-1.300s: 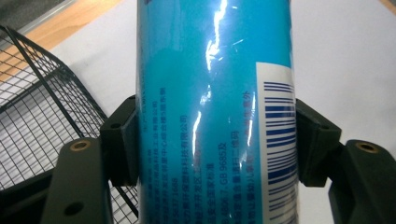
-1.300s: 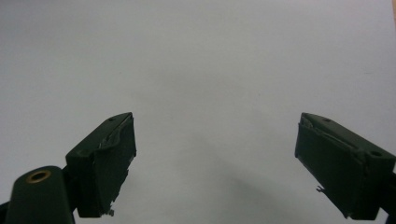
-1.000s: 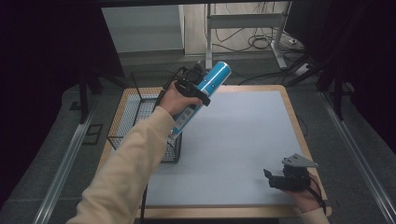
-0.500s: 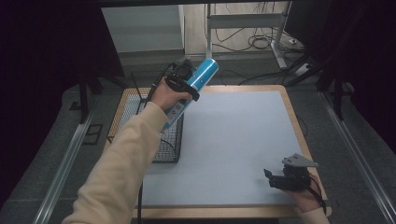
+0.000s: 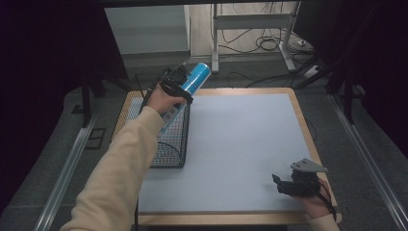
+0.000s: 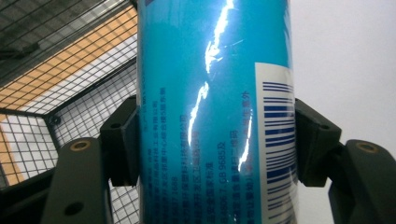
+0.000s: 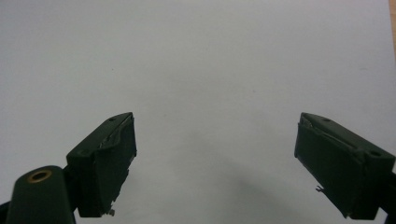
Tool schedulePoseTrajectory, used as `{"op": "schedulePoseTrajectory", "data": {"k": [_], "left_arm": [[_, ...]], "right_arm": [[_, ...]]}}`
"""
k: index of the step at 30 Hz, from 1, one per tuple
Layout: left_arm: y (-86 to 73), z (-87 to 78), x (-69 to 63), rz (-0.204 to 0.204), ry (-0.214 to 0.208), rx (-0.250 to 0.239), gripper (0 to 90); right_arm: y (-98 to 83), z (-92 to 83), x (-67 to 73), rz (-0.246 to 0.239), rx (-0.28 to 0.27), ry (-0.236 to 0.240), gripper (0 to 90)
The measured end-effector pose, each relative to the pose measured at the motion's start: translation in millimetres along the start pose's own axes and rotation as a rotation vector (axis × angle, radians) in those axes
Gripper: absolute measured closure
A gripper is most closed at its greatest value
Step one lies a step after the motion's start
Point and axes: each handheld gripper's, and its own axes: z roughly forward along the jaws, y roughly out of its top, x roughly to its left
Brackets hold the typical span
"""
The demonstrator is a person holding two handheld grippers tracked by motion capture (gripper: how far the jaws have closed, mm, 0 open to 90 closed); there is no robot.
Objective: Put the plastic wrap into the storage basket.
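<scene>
At the table's left edge we saw the black wire-mesh basket [image 5: 168,139] standing open-topped, and over its far end the left claw [image 5: 177,83] had carried the tall blue cylindrical can [image 5: 195,79] leftwards and a little lower than a second before, off the white table top [image 5: 240,144] and above the basket. We judged this meant the can was about to be lowered in, with the release not yet made. The left claw's jaws were clamped on the can's sides, pads pressed flat against it. The can was tilted, its top end pointing up and towards the far right, its lower end dipping towards the mesh. Its glossy blue skin caught a bright streak of light, with small print and a white barcode panel [image 6: 275,140]. Near the table's near right corner the right claw [image 5: 284,183] rested with jaws wide apart, holding nothing.
</scene>
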Motion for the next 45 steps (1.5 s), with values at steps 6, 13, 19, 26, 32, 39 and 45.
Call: {"op": "schedulePoseTrajectory", "data": {"k": [6, 13, 19, 26, 32, 39, 45], "left_arm": [[-7.2, 11.2, 11.1, -0.005, 0.015, 0.028, 31.5], [-14.0, 28.3, 18.9, -0.003, 0.026, 0.044, 31.5], [-16.4, 46.9, 23.0, -0.006, 0.045, 0.093, 31.4], [-18.7, 55.7, 27.1, 0.006, 0.066, 0.111, 31.4], [-22.9, 68.4, 28.8, 0.010, 0.090, 0.146, 31.4], [-24.1, 79.3, 28.8, 0.027, 0.116, 0.178, 31.3], [-24.0, 81.1, 27.5, 0.037, 0.160, 0.182, 30.5]], "right_arm": [[0.0, 0.7, 0.4, 0.000, 0.002, -0.003, 13.2], [-0.3, 1.2, 0.7, -0.001, 0.005, -0.003, 13.3], [-0.5, 0.3, 0.5, -0.003, 0.005, -0.005, 13.2], [-0.4, 0.9, 1.0, -0.006, 0.007, -0.003, 13.2], [-0.4, 0.5, 1.2, -0.007, 0.006, -0.004, 13.2], [-0.5, 0.9, 1.1, -0.008, 0.007, -0.005, 13.2], [-0.5, 0.4, 1.4, -0.011, 0.005, -0.005, 13.2]]}}
